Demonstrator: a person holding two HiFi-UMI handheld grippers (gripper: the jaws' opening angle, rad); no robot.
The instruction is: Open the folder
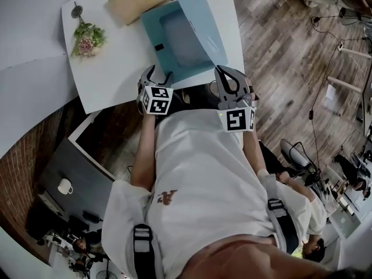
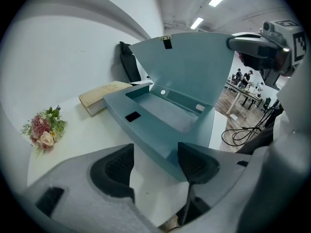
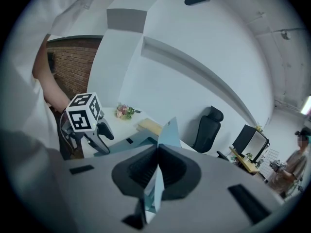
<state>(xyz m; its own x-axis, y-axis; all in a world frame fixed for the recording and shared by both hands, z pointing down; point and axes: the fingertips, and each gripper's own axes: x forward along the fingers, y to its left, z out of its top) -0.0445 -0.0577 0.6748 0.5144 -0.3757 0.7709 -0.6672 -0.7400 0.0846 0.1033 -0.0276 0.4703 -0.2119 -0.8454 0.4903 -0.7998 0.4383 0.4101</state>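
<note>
A light blue box folder (image 1: 183, 39) lies on the white table (image 1: 116, 80), its lid (image 2: 194, 67) raised to a steep tilt over the shallow base (image 2: 165, 115). My right gripper (image 3: 157, 171) is shut on the lid's (image 3: 167, 132) free edge, which runs as a thin sheet between the pads. From above it shows at the folder's near right side as the right gripper (image 1: 228, 80). My left gripper (image 2: 155, 164) stands open at the base's near corner, which reaches between the fingers without being pinched. The head view shows the left gripper (image 1: 156, 77) at the table's front edge.
A small bunch of flowers (image 1: 87, 38) lies at the table's left. A tan book (image 1: 136, 0) rests behind the folder. A black office chair (image 2: 130, 64) stands past the table's far side. To the right are wooden floor and cables.
</note>
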